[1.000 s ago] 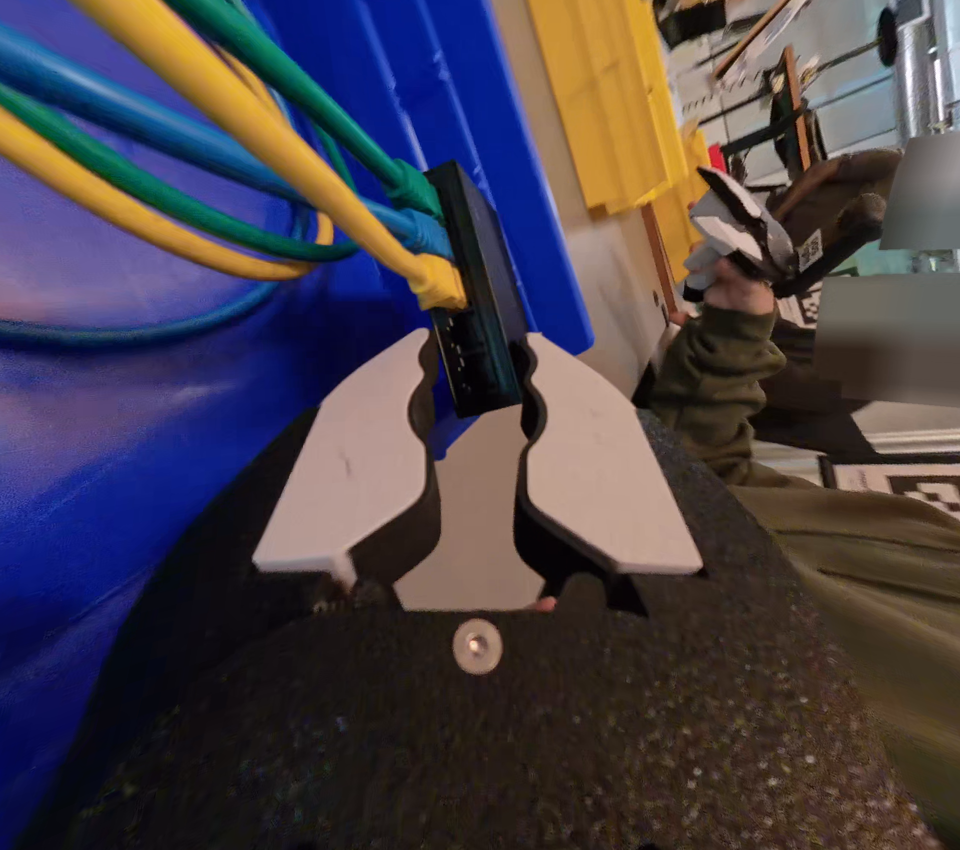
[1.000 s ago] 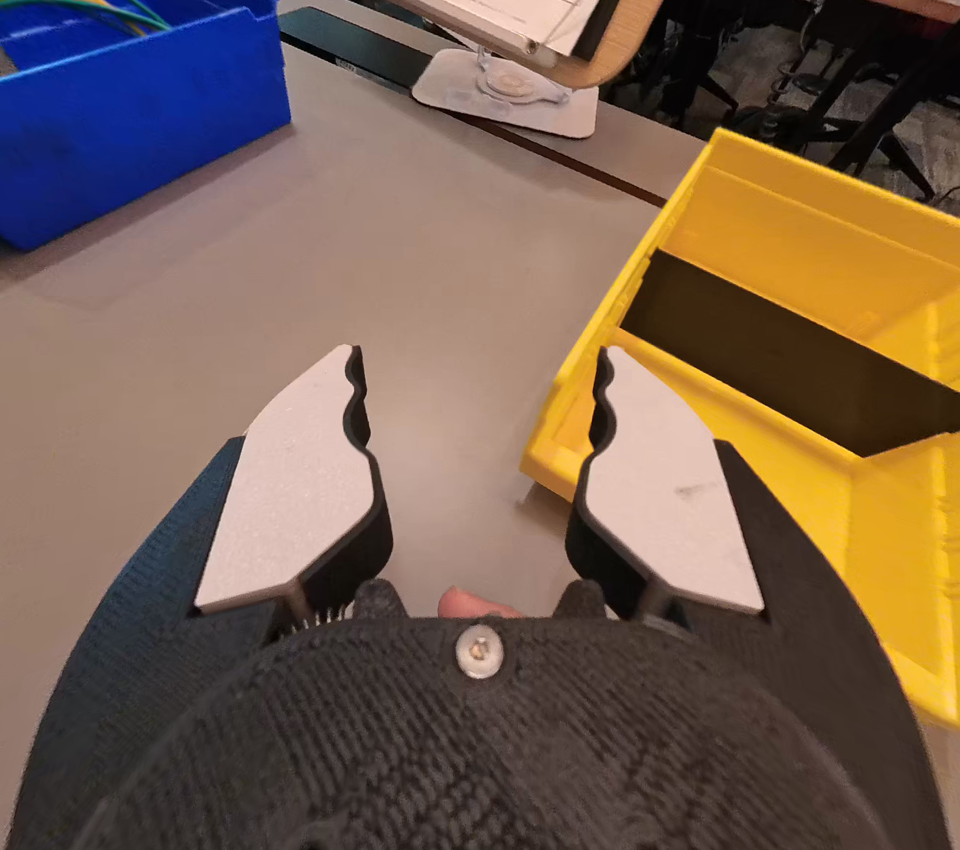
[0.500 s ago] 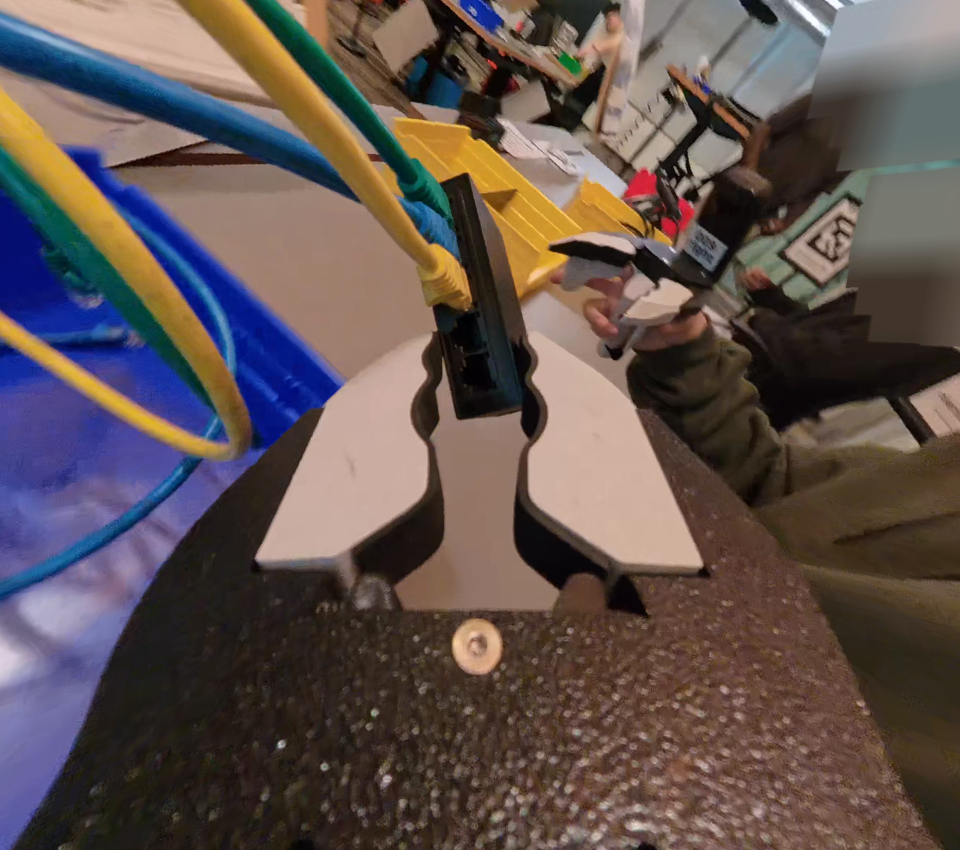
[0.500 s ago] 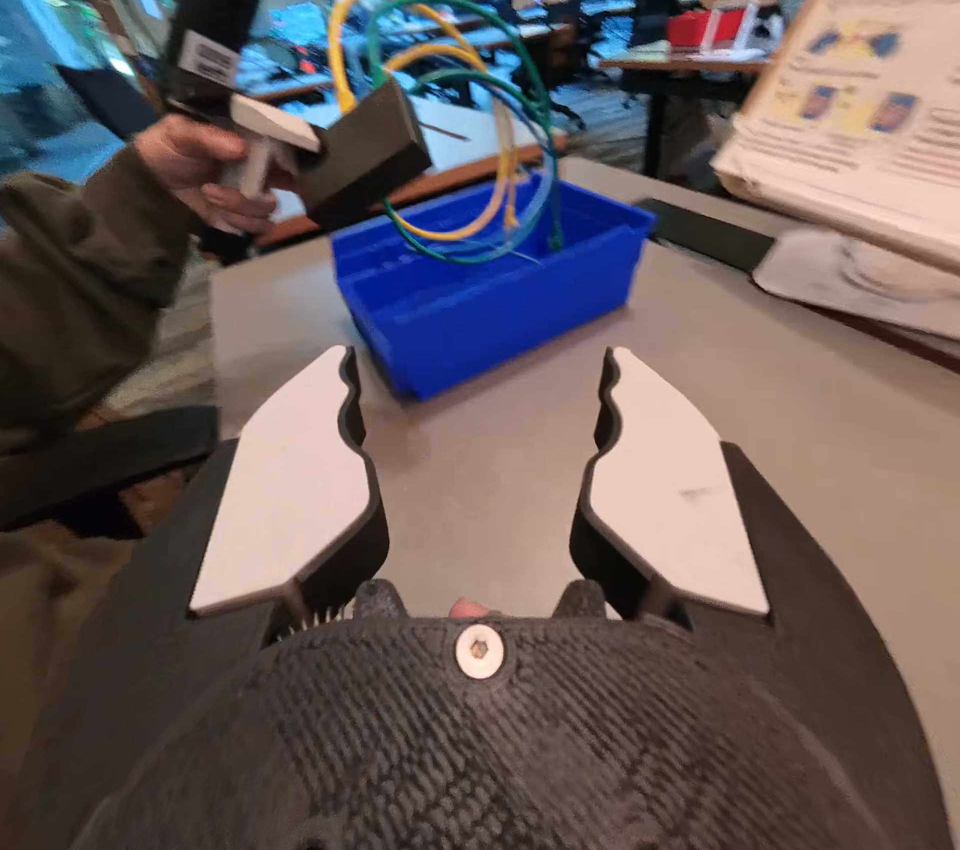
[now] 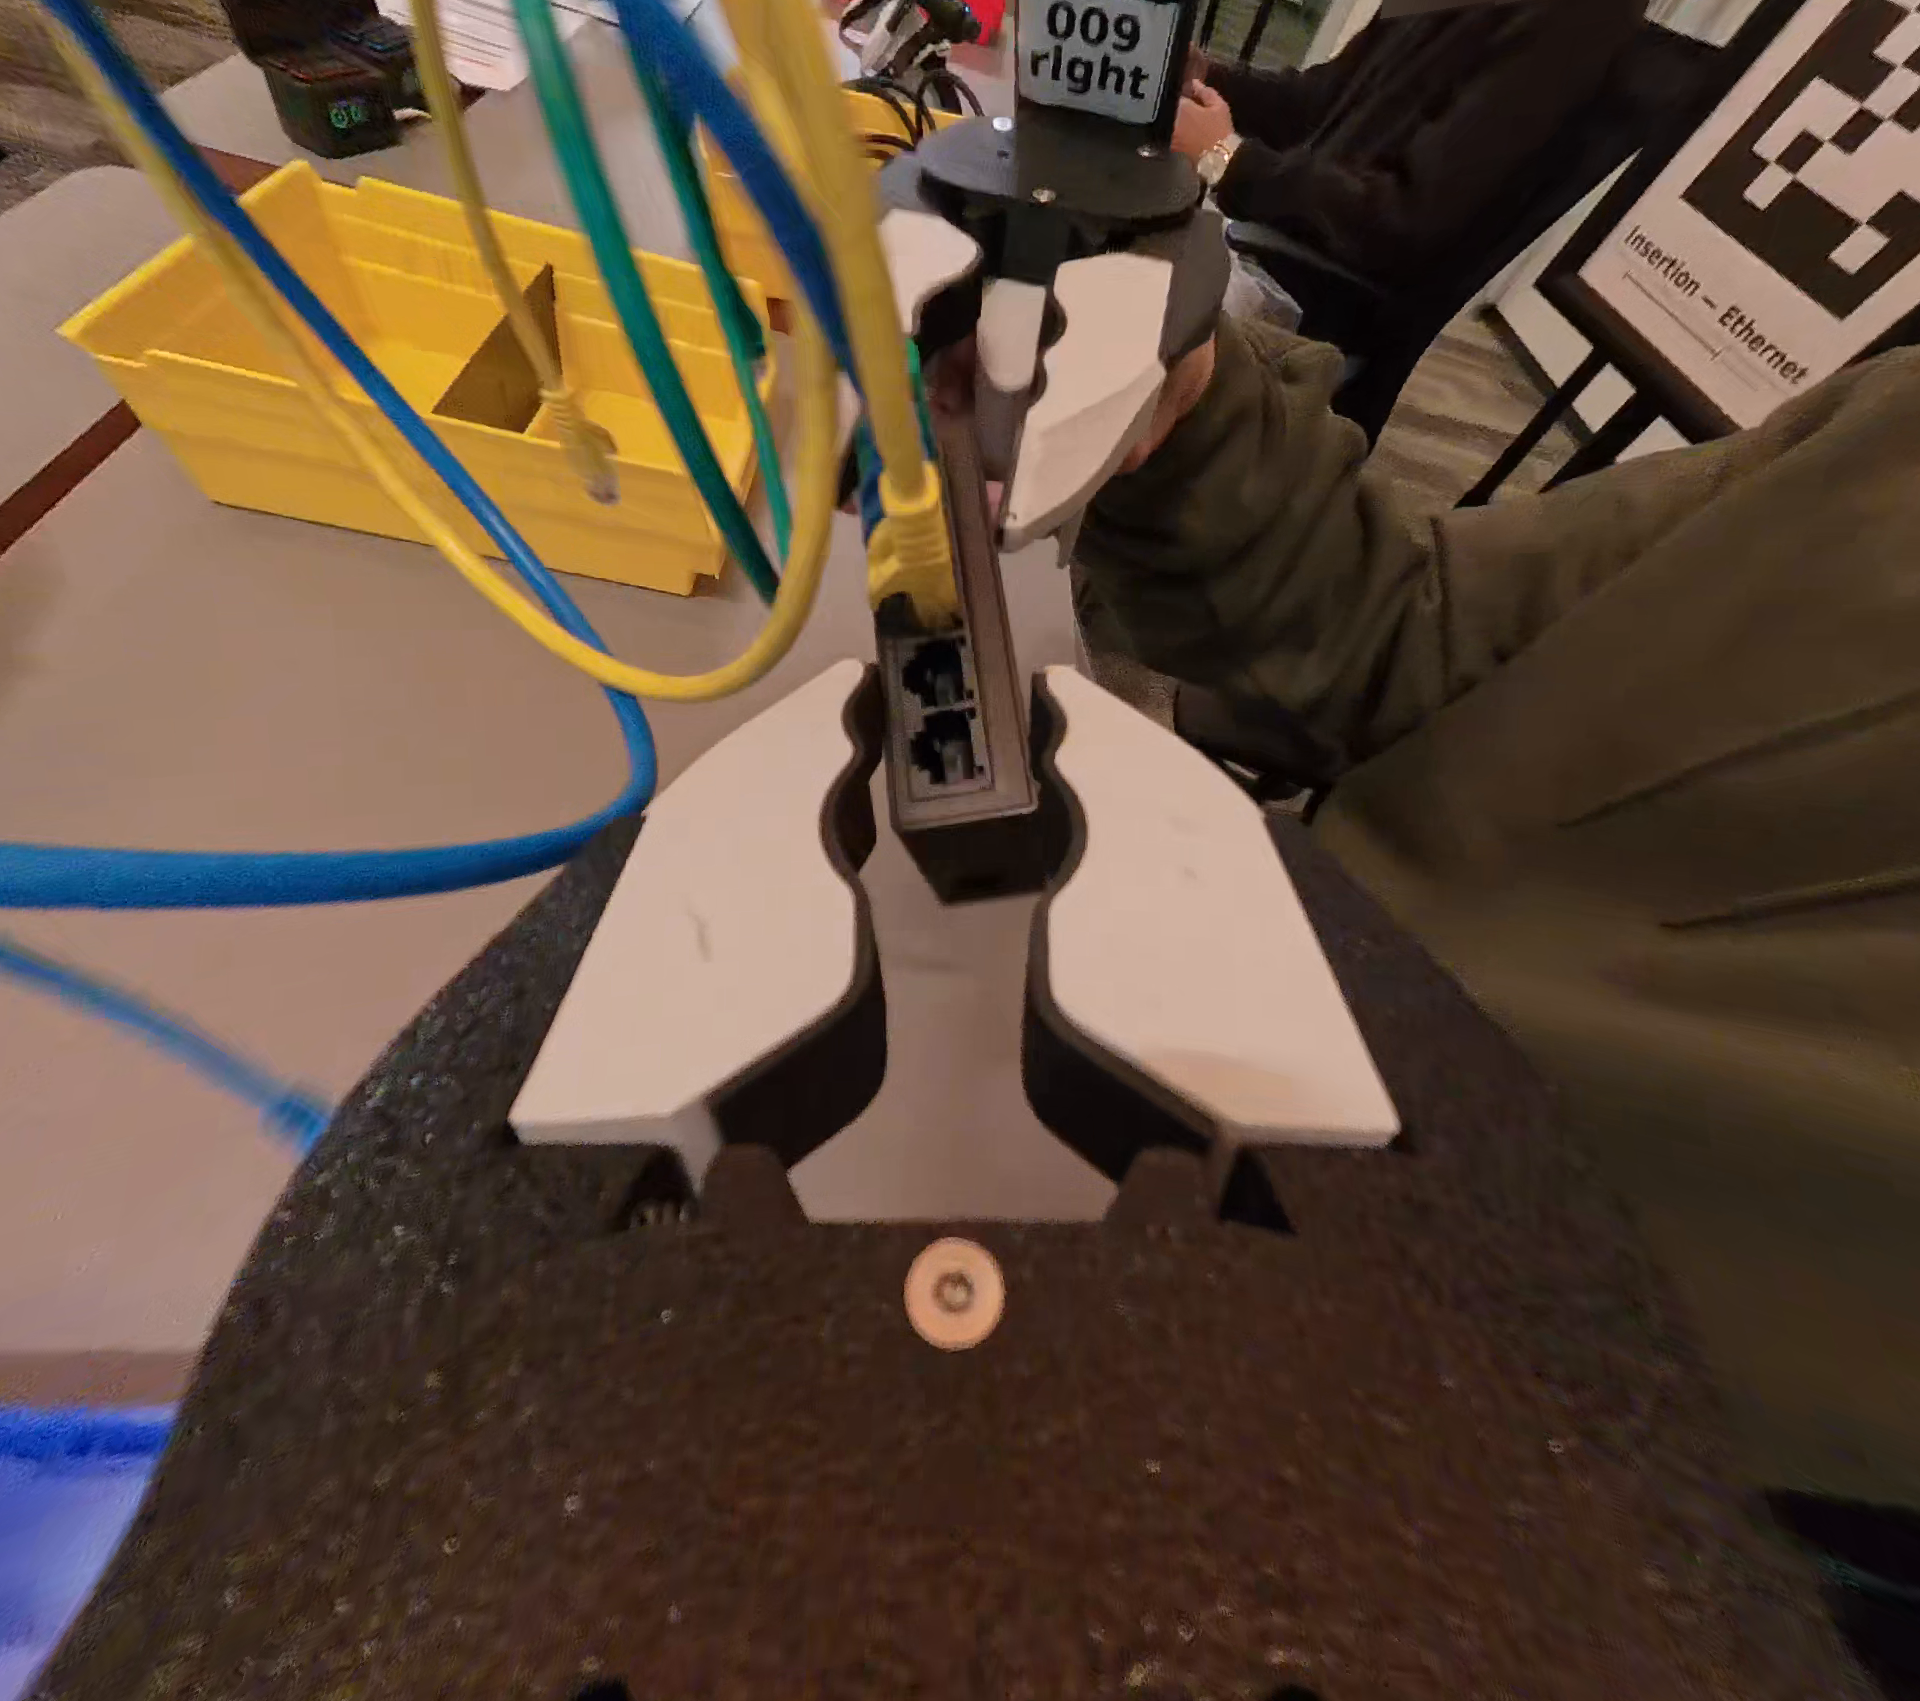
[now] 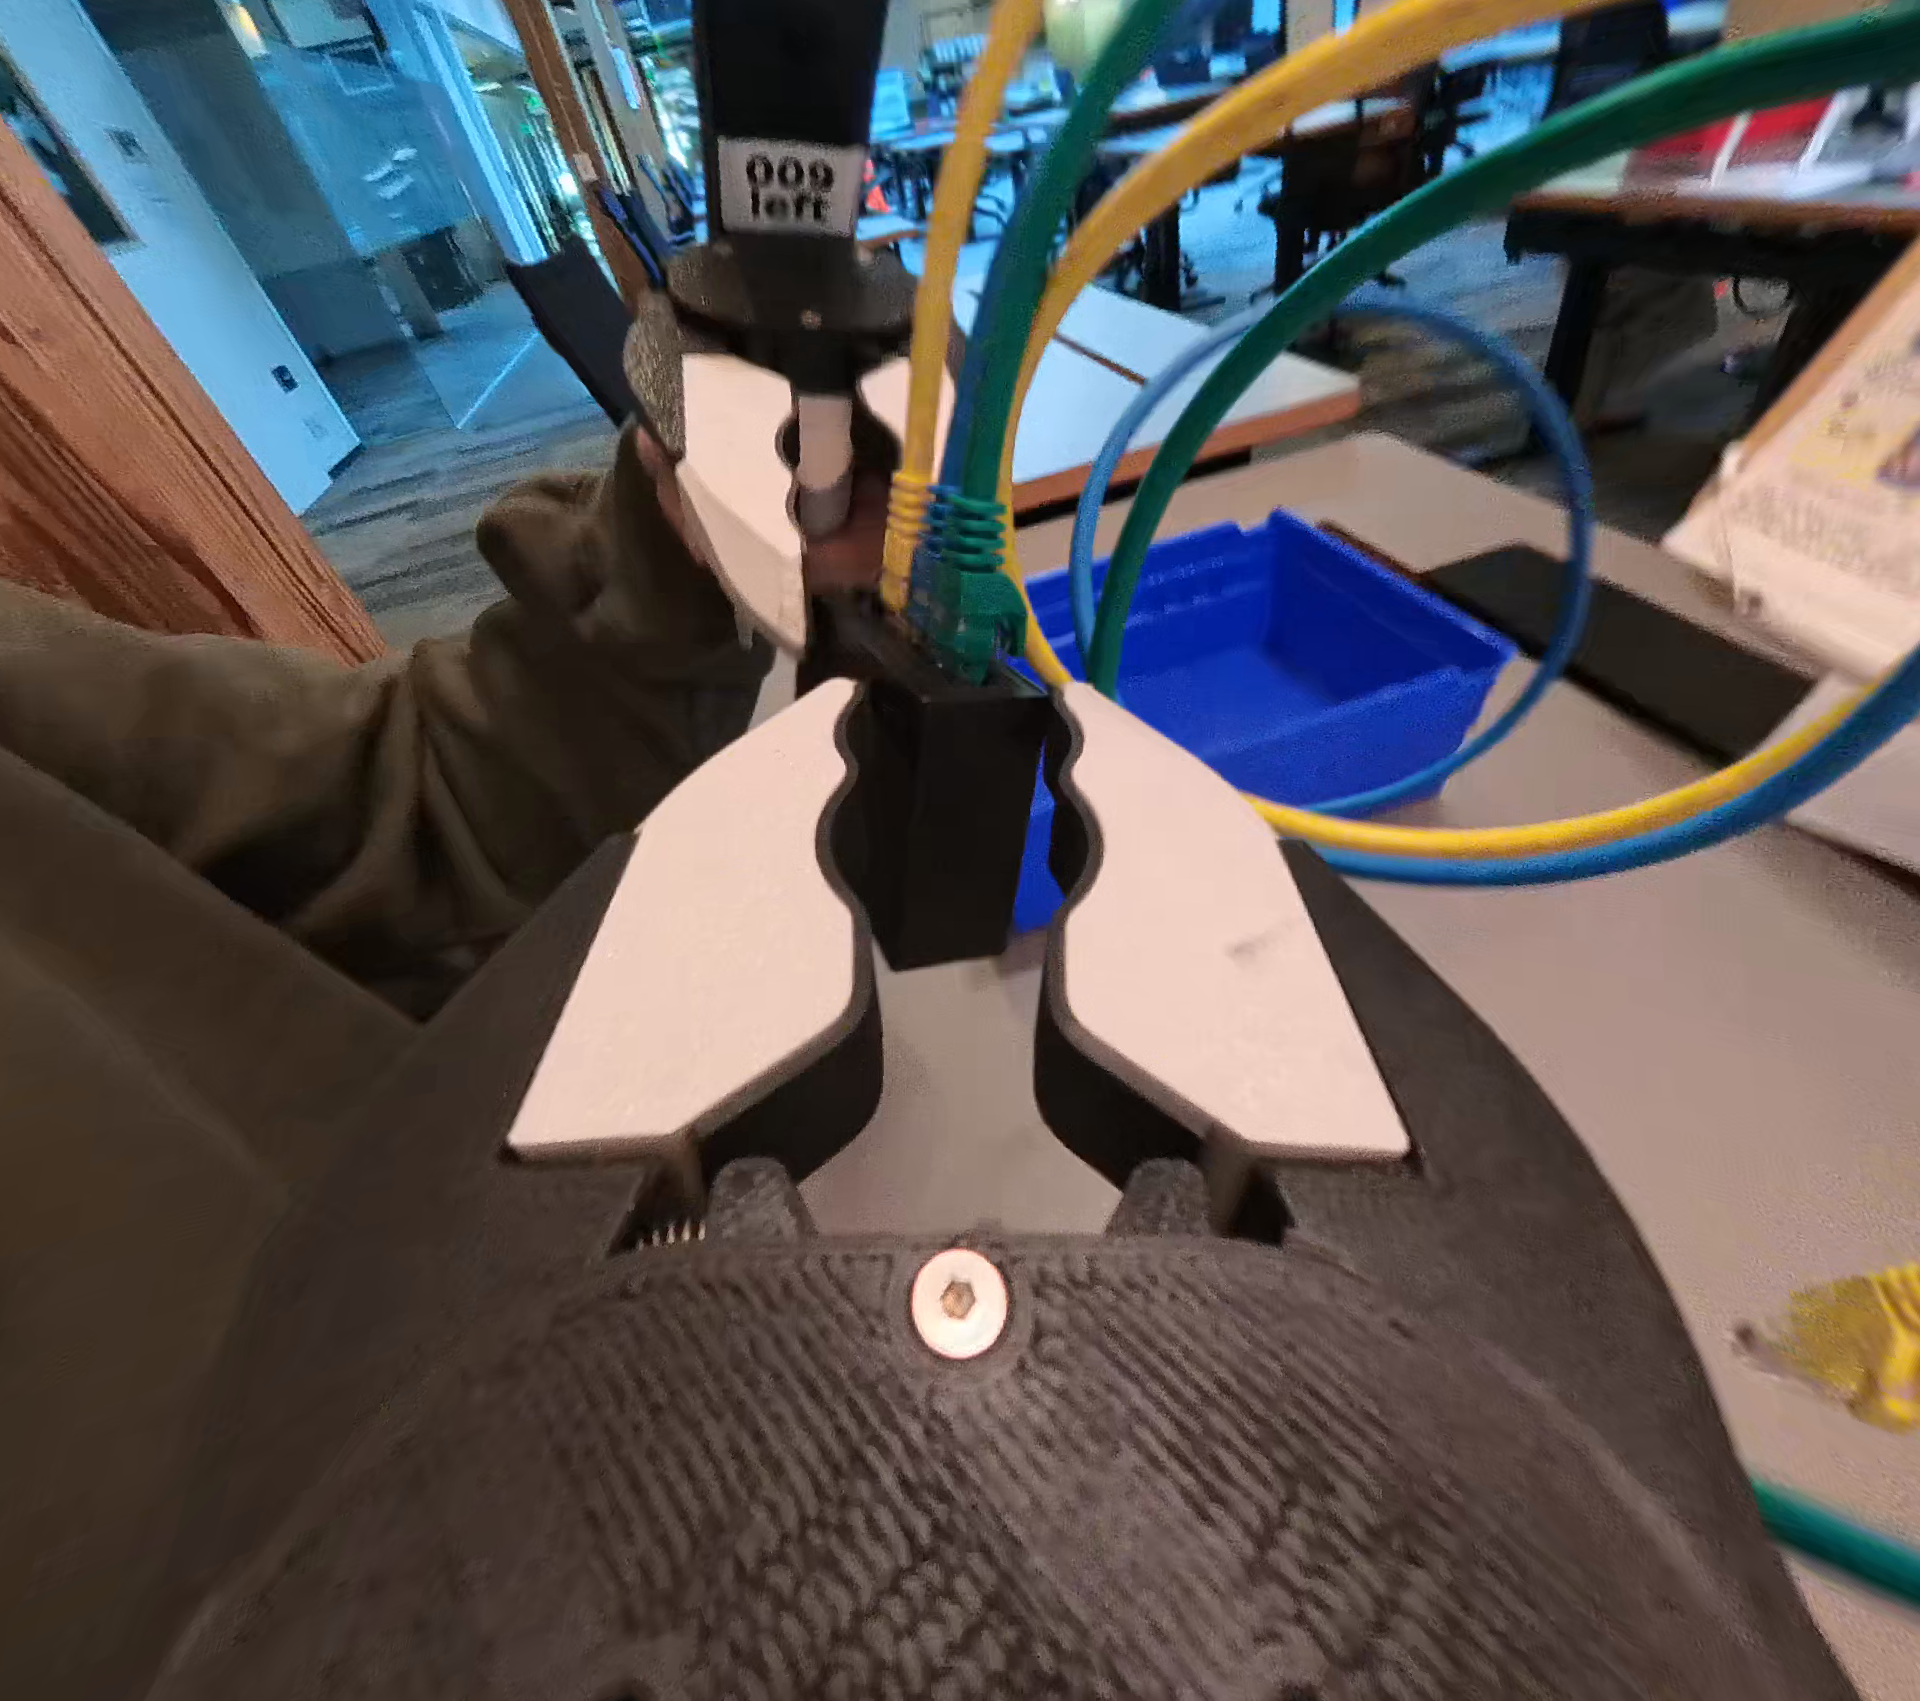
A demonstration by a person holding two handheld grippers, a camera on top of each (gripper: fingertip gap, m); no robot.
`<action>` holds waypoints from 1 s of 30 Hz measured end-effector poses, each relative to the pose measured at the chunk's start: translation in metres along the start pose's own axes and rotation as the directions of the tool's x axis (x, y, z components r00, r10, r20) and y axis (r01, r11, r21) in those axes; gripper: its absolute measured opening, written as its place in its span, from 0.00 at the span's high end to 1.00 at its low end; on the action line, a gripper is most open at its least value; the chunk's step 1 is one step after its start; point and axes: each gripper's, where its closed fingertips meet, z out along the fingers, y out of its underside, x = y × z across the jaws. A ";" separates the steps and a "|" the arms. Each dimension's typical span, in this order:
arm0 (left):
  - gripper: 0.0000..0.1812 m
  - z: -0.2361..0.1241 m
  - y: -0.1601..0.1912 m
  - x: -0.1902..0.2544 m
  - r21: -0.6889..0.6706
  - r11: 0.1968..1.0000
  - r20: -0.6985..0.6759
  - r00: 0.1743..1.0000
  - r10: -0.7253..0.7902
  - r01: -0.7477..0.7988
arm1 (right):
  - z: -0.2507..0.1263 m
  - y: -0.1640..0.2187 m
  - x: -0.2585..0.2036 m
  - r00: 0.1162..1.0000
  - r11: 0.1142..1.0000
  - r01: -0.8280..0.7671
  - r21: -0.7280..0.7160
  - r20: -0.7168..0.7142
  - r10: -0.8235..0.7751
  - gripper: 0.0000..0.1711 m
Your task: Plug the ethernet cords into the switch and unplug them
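A black switch [image 5: 961, 804] is held in the air over the grey table [image 5: 260, 716], one gripper at each end. My left gripper [image 5: 951, 680] is shut on its near end, beside two empty ports. A yellow plug [image 5: 914, 550] sits in the port beyond them. My right gripper [image 6: 956, 695] is shut on the switch's other end [image 6: 945, 851], just below the green plug [image 6: 971, 602], blue plug [image 6: 935, 571] and yellow plug [image 6: 902, 524]. The yellow, green and blue cords loop upward and sideways. A loose yellow plug [image 5: 587, 446] dangles free.
A yellow divided bin [image 5: 416, 373] stands on the table beyond the cords. A blue bin [image 6: 1278, 695] stands behind the switch. A paper sign on a stand [image 6: 1818, 508] is at the right. Boards with black-and-white squares [image 5: 1818, 93] and a seated person [image 5: 1403, 124] are off the table.
My left gripper has lifted the switch and its cords out of the blue bin and over the table. My right gripper has swung in and shut on the switch's other end.
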 end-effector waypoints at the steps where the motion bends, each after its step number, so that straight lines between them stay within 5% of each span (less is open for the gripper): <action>1: 0.86 0.006 0.001 -0.003 -0.001 1.000 -0.008 1.000 0.010 -0.010 | -0.005 0.012 0.003 0.999 0.999 -0.034 -0.013 -0.008 0.033 0.82; 3: 0.86 0.016 0.000 -0.008 0.021 1.000 -0.030 0.999 0.022 -0.022 | -0.010 0.034 0.005 0.992 0.992 -0.129 -0.004 -0.005 0.129 0.83; 4: 1.00 0.021 -0.004 -0.007 0.058 0.998 -0.052 0.998 0.030 -0.027 | -0.011 0.045 0.003 0.985 0.985 -0.172 0.014 0.015 0.171 0.84; 7: 1.00 0.030 -0.029 -0.001 0.243 0.970 -0.142 0.988 0.058 -0.022 | -0.004 0.073 -0.004 0.964 0.959 -0.265 0.097 0.060 0.260 0.84; 11: 0.99 0.052 -0.017 -0.025 0.229 0.973 -0.032 0.999 0.021 -0.014 | -0.007 0.080 0.006 0.925 0.877 -0.380 0.296 0.088 0.371 0.84; 17: 0.70 0.046 -0.003 -0.057 0.301 0.953 0.170 0.985 -0.016 -0.036 | -0.019 0.070 0.035 0.850 0.748 -0.503 0.433 0.090 0.519 0.83; 21: 0.53 0.046 0.029 -0.079 0.236 0.950 0.345 0.932 0.114 -0.204 | -0.017 0.073 0.055 0.753 0.631 -0.618 0.468 0.123 0.646 0.85; 27: 0.45 0.056 0.069 -0.077 0.084 0.889 0.520 0.781 0.346 -0.450 | 0.000 0.100 0.057 0.691 0.615 -0.682 0.397 0.072 0.720 0.85; 30: 0.45 0.069 0.074 -0.063 0.151 0.940 0.460 0.864 0.207 -0.306 | -0.001 0.096 0.046 0.690 0.598 -0.690 0.408 0.120 0.714 0.85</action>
